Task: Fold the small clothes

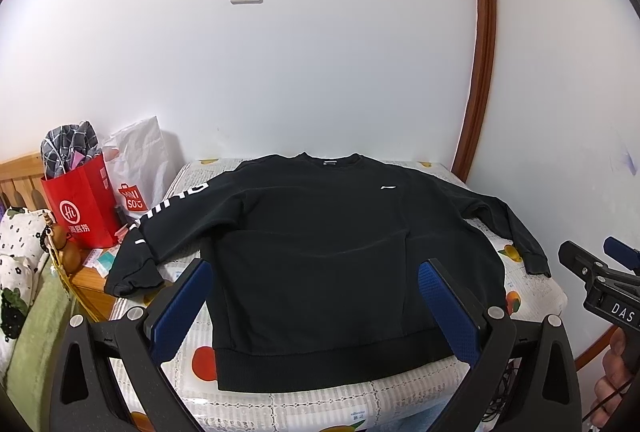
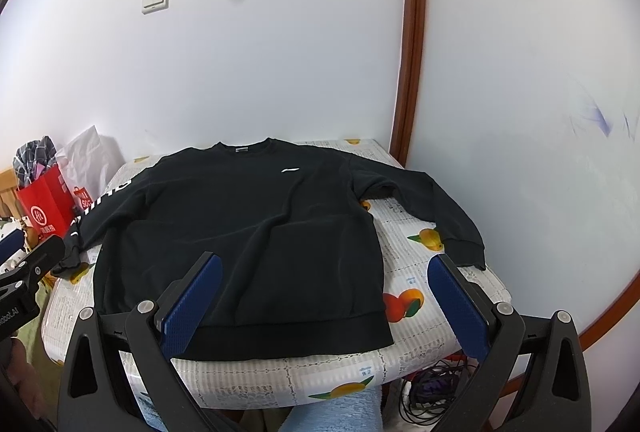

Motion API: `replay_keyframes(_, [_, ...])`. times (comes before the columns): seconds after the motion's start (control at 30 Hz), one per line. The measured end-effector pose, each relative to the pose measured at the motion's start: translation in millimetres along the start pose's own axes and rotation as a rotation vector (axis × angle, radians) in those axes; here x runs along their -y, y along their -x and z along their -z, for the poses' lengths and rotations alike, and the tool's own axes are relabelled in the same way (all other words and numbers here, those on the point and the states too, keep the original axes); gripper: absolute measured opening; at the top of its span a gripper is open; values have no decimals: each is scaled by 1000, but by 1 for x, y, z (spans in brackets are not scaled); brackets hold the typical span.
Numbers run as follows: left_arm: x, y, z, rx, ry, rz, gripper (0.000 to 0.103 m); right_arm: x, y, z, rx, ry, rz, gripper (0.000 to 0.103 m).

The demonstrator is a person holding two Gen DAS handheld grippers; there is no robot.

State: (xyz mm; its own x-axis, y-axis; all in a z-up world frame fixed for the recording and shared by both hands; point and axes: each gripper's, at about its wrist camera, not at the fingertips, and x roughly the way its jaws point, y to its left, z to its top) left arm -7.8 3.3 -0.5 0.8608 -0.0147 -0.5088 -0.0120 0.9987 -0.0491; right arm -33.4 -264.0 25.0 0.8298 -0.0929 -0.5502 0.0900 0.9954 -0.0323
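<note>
Black and soft, the sweatshirt (image 1: 320,252) lies flat, face up, on the fruit-print cloth (image 2: 416,256) covering the small table, collar toward the wall, both sleeves spread out to the sides. It looks like thick, limp knit that will sag and drag rather than slide; the cuffs, shoulders or the ribbed hem (image 2: 288,336) seem the sensible places to pinch. Both tongs hover at the near edge, above the hem: the left gripper (image 1: 316,308) has its blue pads spread wide and grips nothing, and the right gripper (image 2: 324,300) is equally wide apart and empty. A red shopping bag (image 1: 84,208) stands off to the left.
</note>
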Motion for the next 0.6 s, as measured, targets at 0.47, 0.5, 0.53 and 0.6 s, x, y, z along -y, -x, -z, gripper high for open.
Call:
replay_keyframes(0.47, [-3, -9, -11, -11, 6, 18, 103, -1, -7, -9, -2, 2, 0, 101])
replay_keyframes(0.5, [-5, -13, -13, -14, 5, 15, 103, -2, -9, -11, -1, 2, -2, 101])
replay_keyframes(0.53, [-7, -17, -15, -21, 10, 7, 103, -3, -12, -13, -3, 6, -6, 101])
replay_keyframes(0.6, [-12, -26, -18, -31, 22, 12, 103, -6, -17, -16, -7, 11, -10, 101])
